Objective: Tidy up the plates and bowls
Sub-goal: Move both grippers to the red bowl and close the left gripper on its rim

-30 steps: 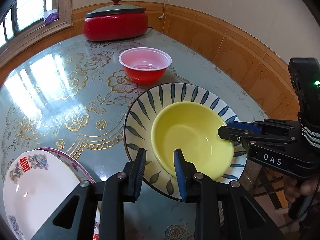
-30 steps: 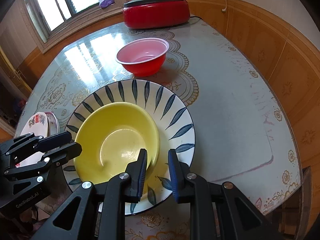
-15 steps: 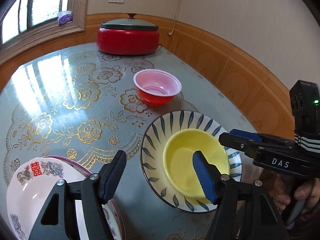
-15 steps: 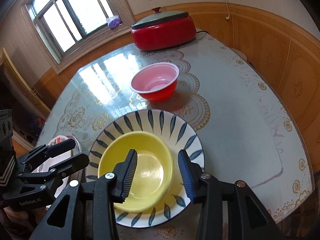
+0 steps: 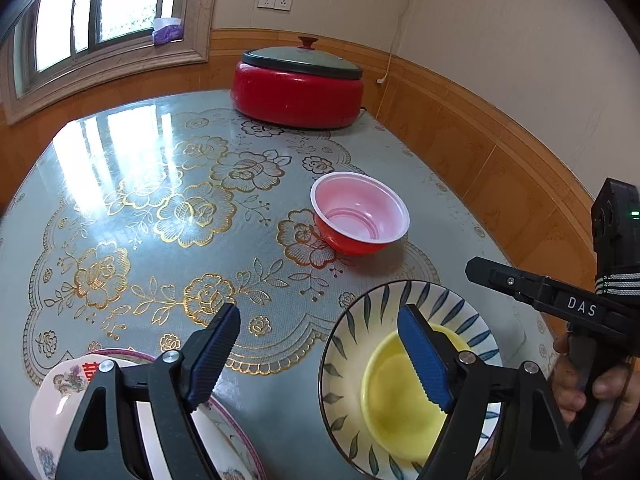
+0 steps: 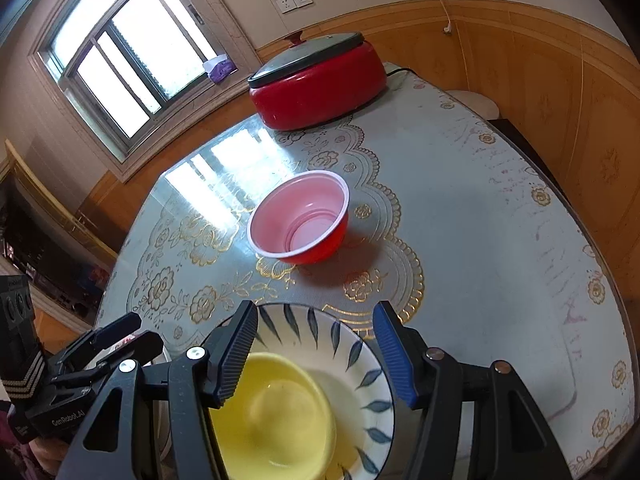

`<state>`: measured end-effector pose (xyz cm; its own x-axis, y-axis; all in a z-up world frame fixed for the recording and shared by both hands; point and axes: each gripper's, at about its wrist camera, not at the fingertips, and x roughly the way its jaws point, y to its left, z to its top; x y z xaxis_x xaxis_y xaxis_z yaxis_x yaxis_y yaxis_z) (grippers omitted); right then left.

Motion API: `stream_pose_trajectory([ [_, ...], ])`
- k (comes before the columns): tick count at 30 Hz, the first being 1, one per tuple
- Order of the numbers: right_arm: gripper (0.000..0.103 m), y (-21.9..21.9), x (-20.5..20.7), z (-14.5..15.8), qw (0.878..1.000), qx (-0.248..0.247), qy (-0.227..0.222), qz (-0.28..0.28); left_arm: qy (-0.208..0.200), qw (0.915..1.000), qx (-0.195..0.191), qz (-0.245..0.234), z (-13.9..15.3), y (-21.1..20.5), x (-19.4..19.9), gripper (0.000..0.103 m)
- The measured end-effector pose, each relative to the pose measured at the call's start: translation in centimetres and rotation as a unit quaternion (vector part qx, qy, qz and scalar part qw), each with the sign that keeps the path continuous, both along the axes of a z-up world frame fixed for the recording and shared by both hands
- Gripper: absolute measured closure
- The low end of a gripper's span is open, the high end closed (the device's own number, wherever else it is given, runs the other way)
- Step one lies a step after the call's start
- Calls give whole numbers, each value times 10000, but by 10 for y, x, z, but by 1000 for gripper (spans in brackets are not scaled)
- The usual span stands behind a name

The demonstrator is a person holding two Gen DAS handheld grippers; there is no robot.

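Filling both views was the round table (image 5: 120, 184), its glass top laid over a gold-flowered cloth. A red electric pot (image 5: 298, 92) sat at its far edge by the wall. At the near edge lay the leaf-patterned plate (image 5: 400, 300), the yellow bowl (image 5: 400, 400) resting inside it. A floral plate stack (image 5: 60, 392) sat at the near left edge, and the red bowl (image 5: 360, 224) stood alone toward the middle, well apart from both.

Both tools had just been opening. The left gripper (image 5: 320, 360) stood wide, the right gripper (image 6: 316, 352) roughly half spread, and neither had hold of anything.

The leaf plate looked ceramic: stiff, heavy, breakable, and likely slippery on glass, so its rim seemed the place to pinch. The yellow bowl appeared lighter, best taken by its lip. The red bowl looked like thin plastic, light and liable to flex under a hard squeeze.
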<state>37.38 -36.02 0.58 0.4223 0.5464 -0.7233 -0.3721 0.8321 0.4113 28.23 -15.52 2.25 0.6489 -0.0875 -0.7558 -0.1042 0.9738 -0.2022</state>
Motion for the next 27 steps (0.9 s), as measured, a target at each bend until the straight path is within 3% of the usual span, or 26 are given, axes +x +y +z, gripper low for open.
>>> stream_pose_trajectory([
  [5,45,0,22,-6,9997,132,190,28,84,9998,118,144,-1,-1,13,12],
  [7,46,0,31,-8,9995,183,246,38,110,9997,58,196,-1,1,18,12],
  [9,54,2,40,-9,9995,162,283,49,174,9996,-51,209,-2,2,24,12],
  [14,58,7,62,-17,9987,160,479,49,307,9989,-189,292,-3,9,41,12],
  [21,61,14,91,-31,9970,216,745,5,525,9958,-565,489,-15,25,68,20],
  [25,64,19,103,-37,9960,231,857,-44,658,9946,-612,526,-24,26,83,35],
  [27,67,22,107,-39,9959,247,873,-44,663,9944,-655,504,-27,25,89,37],
])
